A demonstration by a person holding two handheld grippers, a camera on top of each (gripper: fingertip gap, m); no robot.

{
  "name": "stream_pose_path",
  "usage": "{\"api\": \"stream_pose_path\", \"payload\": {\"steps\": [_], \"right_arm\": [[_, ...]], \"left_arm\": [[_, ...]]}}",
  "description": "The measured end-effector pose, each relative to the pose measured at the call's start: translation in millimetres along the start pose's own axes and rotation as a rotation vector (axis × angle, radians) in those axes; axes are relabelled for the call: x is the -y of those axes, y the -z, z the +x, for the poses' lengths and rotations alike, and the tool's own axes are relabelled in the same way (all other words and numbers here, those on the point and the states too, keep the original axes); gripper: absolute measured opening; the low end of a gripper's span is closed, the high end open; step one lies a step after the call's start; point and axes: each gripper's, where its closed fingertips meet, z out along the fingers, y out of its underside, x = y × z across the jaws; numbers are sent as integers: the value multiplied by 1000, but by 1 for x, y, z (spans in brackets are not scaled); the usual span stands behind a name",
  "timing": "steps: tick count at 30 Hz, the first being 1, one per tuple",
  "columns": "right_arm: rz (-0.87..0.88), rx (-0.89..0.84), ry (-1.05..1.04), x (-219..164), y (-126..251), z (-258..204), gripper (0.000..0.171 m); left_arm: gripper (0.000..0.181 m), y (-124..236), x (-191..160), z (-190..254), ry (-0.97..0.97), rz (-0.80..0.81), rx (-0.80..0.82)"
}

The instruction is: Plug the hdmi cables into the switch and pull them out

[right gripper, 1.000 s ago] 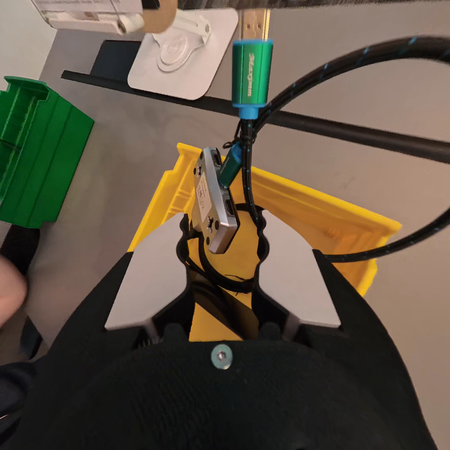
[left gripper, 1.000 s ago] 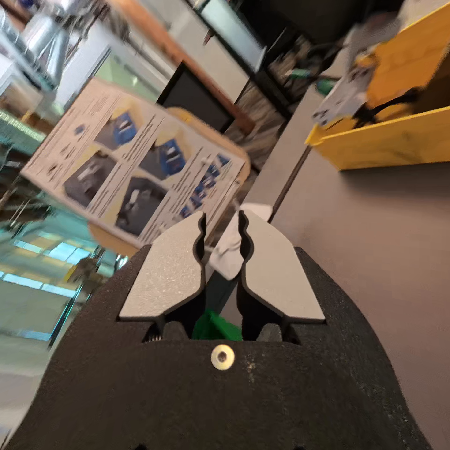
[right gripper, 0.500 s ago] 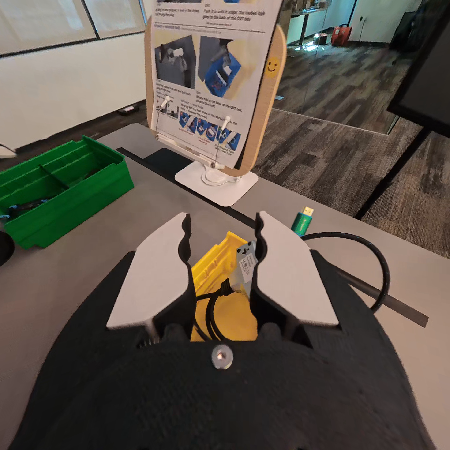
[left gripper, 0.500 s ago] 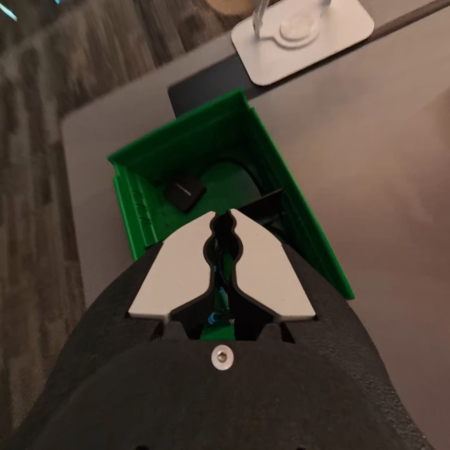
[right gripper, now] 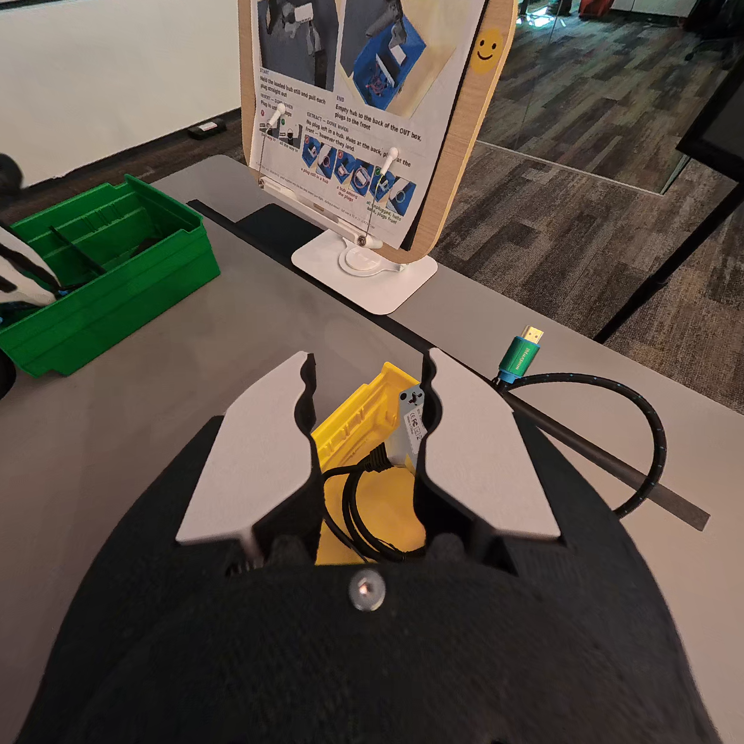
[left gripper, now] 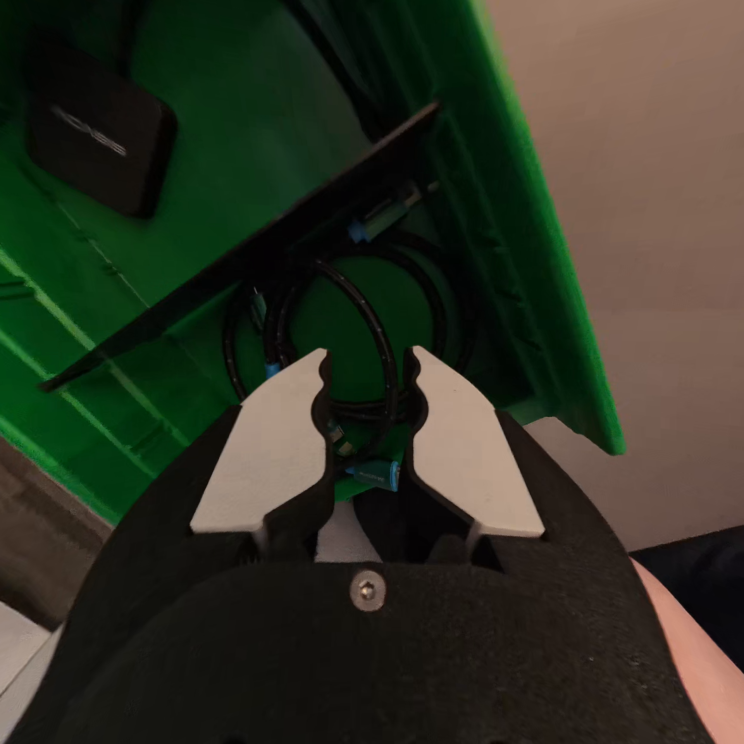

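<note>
My left gripper (left gripper: 366,354) is open and low inside the green bin (left gripper: 535,241). Its fingers stand on either side of a coil of black braided HDMI cables (left gripper: 374,322) with blue-green plugs (left gripper: 376,477). A black switch box (left gripper: 96,133) lies in the far compartment, behind a black divider (left gripper: 241,249). My right gripper (right gripper: 368,356) is open and empty above the yellow bin (right gripper: 362,418). A silver switch (right gripper: 408,435) with a thin black lead leans in that bin, close to the right finger. A green HDMI plug (right gripper: 521,356) on a black braided cable (right gripper: 648,439) lies on the table to the right.
The grey table (right gripper: 241,322) carries the green bin (right gripper: 116,265) at left, with the left gripper (right gripper: 20,269) in it. An instruction board on a white stand (right gripper: 364,277) is at the back. The table edge and carpet floor (right gripper: 604,133) lie beyond. A person's arm (left gripper: 692,660) shows at lower right. Across from one pair of fingers to the other is roughly 50 centimetres. To the green HDMI plug (right gripper: 521,356): right tips about 11 centimetres, left tips about 55 centimetres. Between my right fingertips and the silver switch (right gripper: 408,435) there is roughly 15 centimetres.
My left gripper swung from the room view down into the green bin and opened around the cable coil. My right gripper tilted up from looking straight down at the yellow bin.
</note>
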Motion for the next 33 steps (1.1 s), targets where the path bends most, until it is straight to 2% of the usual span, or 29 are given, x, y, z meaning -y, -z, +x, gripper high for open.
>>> {"api": "stream_pose_path", "payload": {"steps": [2,3,4,6,11,14,18,22,24,28,33], "right_arm": [[-2,-1,-5,-1,1,1,52],[-6,-2,-5,-1,1,1,52],[-6,-3,-5,-2,2,2,52],[-4,-2,-8,-1,3,2,52],[2,-5,-7,0,3,2,52],[1,-5,-9,-1,3,3,52],[2,-5,-9,0,3,3,52],[8,-9,-4,1,6,2,52],[11,-12,-5,1,7,3,52],[18,-14,-9,2,11,5,52],[31,-13,-11,4,15,5,52]], "left_arm": [[31,-11,-4,1,14,-56,-35],[24,-15,-5,4,17,-78,-67],[10,-16,-6,8,22,-93,-105],[9,-13,-8,11,45,-103,-126],[6,22,-16,-4,70,-30,13],[6,51,-11,-10,90,103,97],[6,100,16,-10,86,351,235],[6,143,67,45,-124,610,298],[6,140,93,91,-280,645,280],[7,92,137,157,-503,576,257],[6,42,148,214,-607,503,-1]]}}
